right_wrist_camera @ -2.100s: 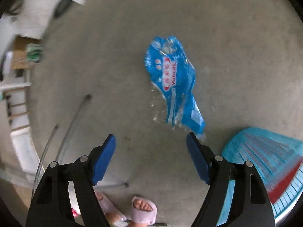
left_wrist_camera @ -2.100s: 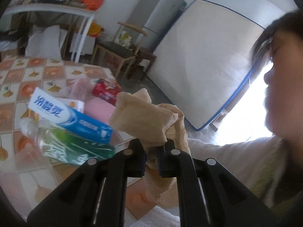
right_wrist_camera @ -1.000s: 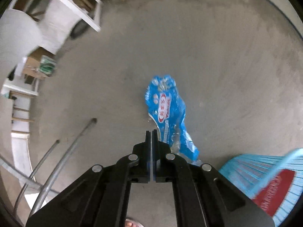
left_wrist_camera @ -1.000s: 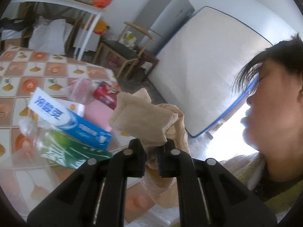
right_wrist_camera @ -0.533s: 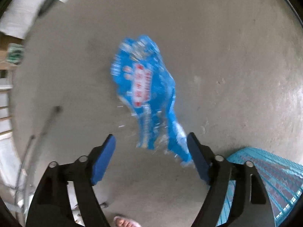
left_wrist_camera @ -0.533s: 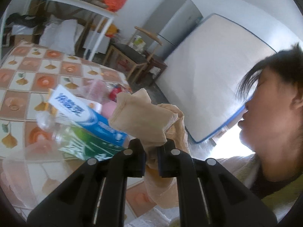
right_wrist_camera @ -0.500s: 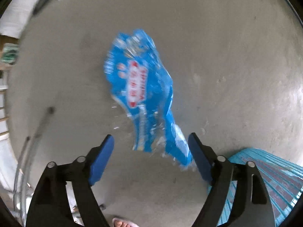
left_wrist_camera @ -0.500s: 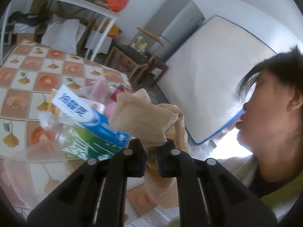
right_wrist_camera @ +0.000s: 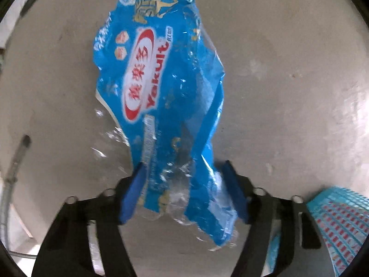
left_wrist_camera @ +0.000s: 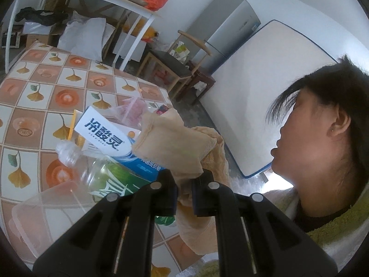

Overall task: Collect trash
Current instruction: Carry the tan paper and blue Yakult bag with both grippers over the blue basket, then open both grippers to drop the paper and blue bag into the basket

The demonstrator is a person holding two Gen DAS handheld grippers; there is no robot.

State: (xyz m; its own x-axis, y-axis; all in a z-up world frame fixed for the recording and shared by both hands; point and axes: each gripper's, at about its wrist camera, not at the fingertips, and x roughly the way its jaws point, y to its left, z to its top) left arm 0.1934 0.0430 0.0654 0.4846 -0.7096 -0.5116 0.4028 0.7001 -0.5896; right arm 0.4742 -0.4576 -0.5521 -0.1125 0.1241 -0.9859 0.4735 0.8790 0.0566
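In the right wrist view a crumpled blue Yakult wrapper [right_wrist_camera: 161, 87] lies on the grey concrete floor. My right gripper [right_wrist_camera: 184, 184] points straight down over its lower end. The jaws are closing, with the wrapper's narrow end between the blue pads [right_wrist_camera: 131, 194]; the left pad touches its edge and the right pad stands just clear. In the left wrist view my left gripper [left_wrist_camera: 184, 191] is shut on a beige cloth [left_wrist_camera: 170, 147] that rises above the fingers and hangs below them.
A table with a tiled tablecloth [left_wrist_camera: 46, 85] carries a toothpaste box [left_wrist_camera: 103, 136], a clear plastic bottle [left_wrist_camera: 96, 173] and a clear plastic tub [left_wrist_camera: 46, 207]. A person's head [left_wrist_camera: 322, 133] is close on the right. A blue woven basket [right_wrist_camera: 341, 221] stands by the wrapper.
My right gripper was shut, opened wide, dropped close to the floor, and its pads now narrow around the wrapper's lower end. The left gripper shifted slightly, still clamped on the cloth.
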